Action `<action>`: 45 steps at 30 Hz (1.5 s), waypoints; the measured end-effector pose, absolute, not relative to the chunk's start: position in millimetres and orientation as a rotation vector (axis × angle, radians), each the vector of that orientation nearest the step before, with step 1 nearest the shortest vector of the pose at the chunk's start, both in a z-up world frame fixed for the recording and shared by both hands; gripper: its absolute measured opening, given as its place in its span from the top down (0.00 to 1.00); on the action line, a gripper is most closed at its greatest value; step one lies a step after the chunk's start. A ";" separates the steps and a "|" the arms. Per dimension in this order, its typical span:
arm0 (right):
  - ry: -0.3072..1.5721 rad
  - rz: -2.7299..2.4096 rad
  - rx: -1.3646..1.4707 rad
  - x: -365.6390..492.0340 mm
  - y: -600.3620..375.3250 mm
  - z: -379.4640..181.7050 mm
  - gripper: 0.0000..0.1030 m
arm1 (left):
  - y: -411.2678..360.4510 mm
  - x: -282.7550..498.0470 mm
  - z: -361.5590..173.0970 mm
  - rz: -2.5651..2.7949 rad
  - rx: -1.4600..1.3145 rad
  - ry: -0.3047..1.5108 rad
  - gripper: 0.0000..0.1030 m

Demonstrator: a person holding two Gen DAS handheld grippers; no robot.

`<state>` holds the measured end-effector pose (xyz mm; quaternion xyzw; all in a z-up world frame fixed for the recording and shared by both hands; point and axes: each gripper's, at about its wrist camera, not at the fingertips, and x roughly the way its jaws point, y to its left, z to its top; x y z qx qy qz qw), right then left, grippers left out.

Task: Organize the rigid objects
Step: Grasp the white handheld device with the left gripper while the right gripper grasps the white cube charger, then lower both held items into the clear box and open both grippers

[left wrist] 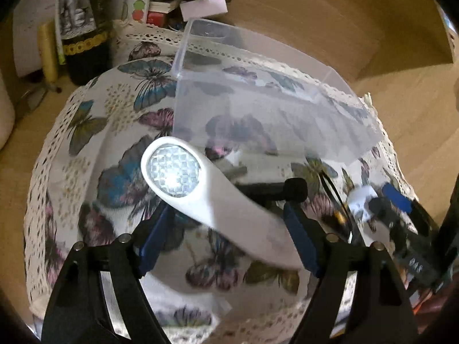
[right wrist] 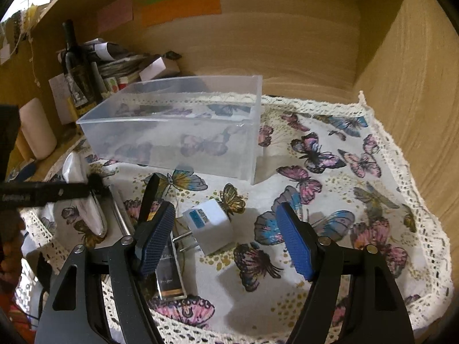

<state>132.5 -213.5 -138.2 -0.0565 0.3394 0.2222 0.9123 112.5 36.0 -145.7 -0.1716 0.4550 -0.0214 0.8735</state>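
My left gripper (left wrist: 229, 232) is shut on a white flashlight (left wrist: 206, 197) with a lit round LED head, held above the butterfly cloth (left wrist: 94, 143) just in front of the clear plastic bin (left wrist: 258, 97). My right gripper (right wrist: 226, 240) is open and empty, low over a white plug adapter (right wrist: 210, 225) with metal prongs. A small clear glass block (right wrist: 170, 275) lies by its left finger. The clear bin (right wrist: 178, 132) stands behind, holding nothing I can see. The adapter also shows in the left wrist view (left wrist: 360, 200).
A dark wine bottle (left wrist: 83, 28), papers and small boxes (left wrist: 160, 3) crowd the back left. A pale candle (right wrist: 37, 129) stands at the left. Wooden walls (right wrist: 416, 91) close in behind and to the right. A metal pen-like rod (right wrist: 122, 215) lies on the cloth.
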 end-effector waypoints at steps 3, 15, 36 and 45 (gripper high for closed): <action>0.713 0.472 -0.127 134.1 -209.8 -141.1 0.45 | 35.3 123.6 -148.2 -0.037 -0.349 0.966 0.30; 0.743 0.508 -0.158 136.1 -203.6 -148.0 0.72 | 54.2 99.2 -143.9 -0.019 -0.177 0.963 0.68; 0.666 0.463 -0.128 129.4 -215.1 -120.2 0.74 | 45.7 92.7 -125.6 -0.004 -0.069 0.862 0.64; 0.528 0.449 -0.102 129.7 -215.1 -75.3 0.74 | 47.4 73.7 -69.5 -0.014 -0.074 0.697 0.64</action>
